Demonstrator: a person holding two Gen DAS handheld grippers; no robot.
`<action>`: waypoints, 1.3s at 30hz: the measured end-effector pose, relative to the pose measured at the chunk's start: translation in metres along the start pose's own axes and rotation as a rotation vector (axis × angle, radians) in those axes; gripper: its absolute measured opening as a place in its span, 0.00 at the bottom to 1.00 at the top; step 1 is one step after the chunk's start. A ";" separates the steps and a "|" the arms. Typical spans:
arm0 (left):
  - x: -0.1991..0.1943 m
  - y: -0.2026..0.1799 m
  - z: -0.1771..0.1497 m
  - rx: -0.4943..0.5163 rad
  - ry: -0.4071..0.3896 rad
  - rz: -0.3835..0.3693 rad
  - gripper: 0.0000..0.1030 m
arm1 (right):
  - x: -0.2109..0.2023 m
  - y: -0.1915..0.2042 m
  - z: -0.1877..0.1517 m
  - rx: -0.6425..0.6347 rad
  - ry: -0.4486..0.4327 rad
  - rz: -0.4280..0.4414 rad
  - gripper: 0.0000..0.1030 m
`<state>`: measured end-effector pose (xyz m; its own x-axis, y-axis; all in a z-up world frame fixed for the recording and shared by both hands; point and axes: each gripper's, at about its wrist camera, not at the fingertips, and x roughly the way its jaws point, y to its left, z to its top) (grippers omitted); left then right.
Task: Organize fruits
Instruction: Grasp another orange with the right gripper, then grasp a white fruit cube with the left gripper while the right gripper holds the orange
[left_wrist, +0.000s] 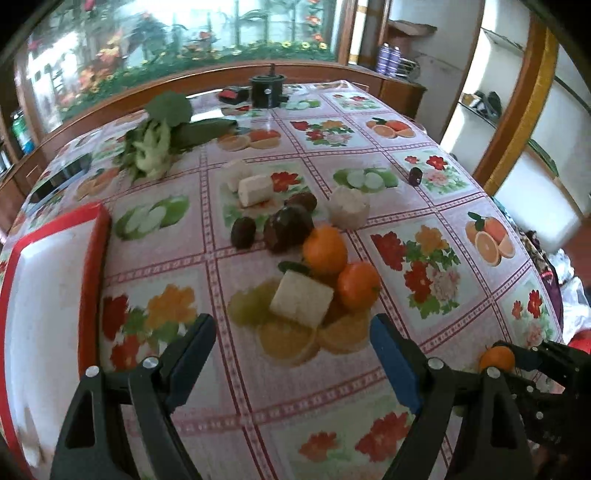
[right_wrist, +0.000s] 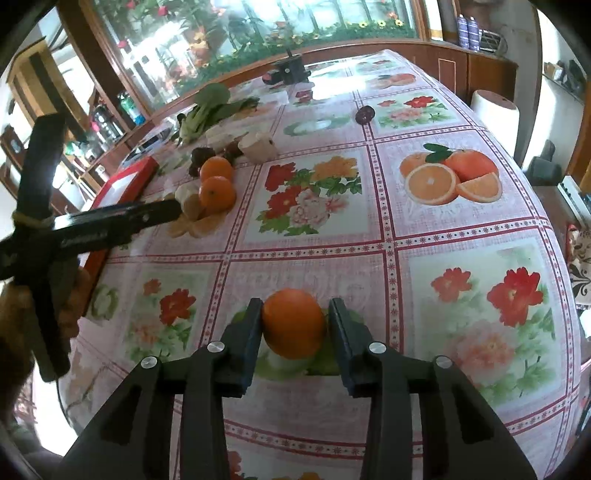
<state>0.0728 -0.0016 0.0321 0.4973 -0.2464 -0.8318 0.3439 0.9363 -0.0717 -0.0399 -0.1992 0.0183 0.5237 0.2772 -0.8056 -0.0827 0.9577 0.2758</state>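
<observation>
Left tongs (left_wrist: 291, 332) gape wide and empty; right tongs (right_wrist: 293, 325) bracket an orange (right_wrist: 293, 323), grip uncertain.
Close squarely before lifting it off the surface (right_wrist: 388, 258). The red-rimmed tray (left_wrist: 99, 236) lies left; two oranges (left_wrist: 341, 267), dark fruits (left_wrist: 288, 229) and pale blocks (left_wrist: 301, 301) crowd between.

Pink checked tablecloth (right_wrist: 314, 266) printed with flowers and oranges; 3 orange tangerines (right_wrist: 293, 323); red-rimmed white tray (left_wrist: 48, 280); black claws (right_wrist: 293, 325).
</observation>
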 end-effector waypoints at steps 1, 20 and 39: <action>0.004 0.003 0.003 -0.001 0.007 -0.003 0.83 | 0.000 0.000 0.000 0.001 0.000 0.001 0.35; 0.010 0.019 -0.006 0.060 0.092 -0.068 0.60 | 0.001 -0.002 0.000 0.015 -0.002 0.021 0.38; 0.017 0.007 0.000 -0.009 0.031 -0.131 0.60 | 0.004 0.001 0.002 0.008 0.001 0.024 0.46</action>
<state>0.0836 0.0006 0.0171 0.4236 -0.3589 -0.8317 0.3973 0.8988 -0.1855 -0.0367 -0.1969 0.0165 0.5212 0.3000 -0.7990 -0.0880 0.9501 0.2993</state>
